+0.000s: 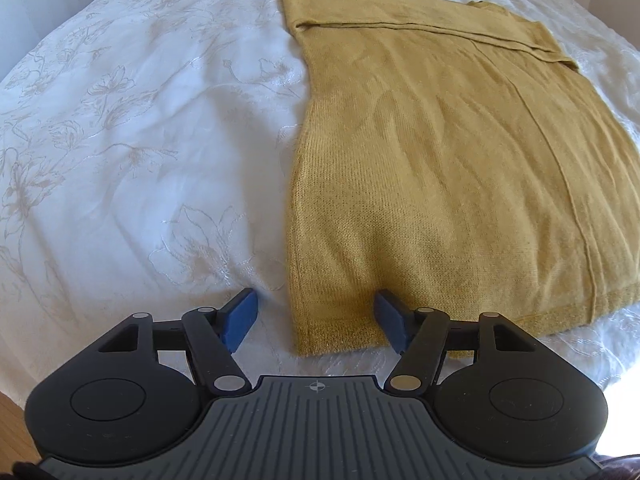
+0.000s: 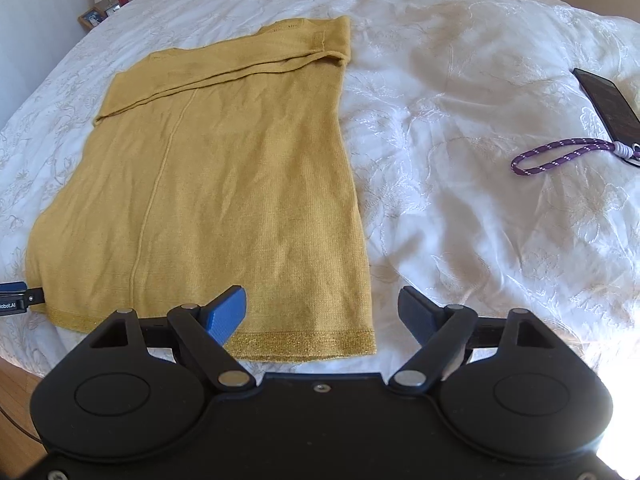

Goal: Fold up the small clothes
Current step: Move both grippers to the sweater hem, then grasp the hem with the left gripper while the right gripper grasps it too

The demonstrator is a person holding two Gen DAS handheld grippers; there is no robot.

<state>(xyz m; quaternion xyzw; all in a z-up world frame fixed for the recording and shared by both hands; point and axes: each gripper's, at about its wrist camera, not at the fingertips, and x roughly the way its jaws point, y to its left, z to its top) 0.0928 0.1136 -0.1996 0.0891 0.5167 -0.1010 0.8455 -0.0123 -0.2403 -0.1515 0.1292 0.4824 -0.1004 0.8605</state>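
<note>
Left wrist view: the left tool [image 1: 316, 320] sits at the near edge of the bed [image 1: 120, 140] with its jaws spread wide and nothing between them. The mustard knit top [image 1: 440, 168] lies flat on the white embroidered bedspread, sleeves already folded inward across the shoulder area, hem toward the camera. The tool straddles the left hem corner [image 1: 308, 340]: one blue pad is over the bedspread, the other over the fabric; whether the pads touch the cloth cannot be told. Right wrist view: the right tool [image 2: 322, 316] is likewise wide open and empty, straddling the right hem corner [image 2: 360, 344], one pad over the knit, the other over the bare bedspread. The left tool's tip [image 2: 16, 300] shows at the opposite hem corner. A phone [image 2: 608, 104] with a purple wrist strap [image 2: 560, 158] lies well apart to the right. Handling judgement: the garment is light, soft and limp, and will drape and stretch rather than hold shape. The ribbed hem band is thicker and gives the firmest purchase. Take hold at both hem corners, gripping all layers, and lift evenly so the folded sleeves do not slide out.
</note>
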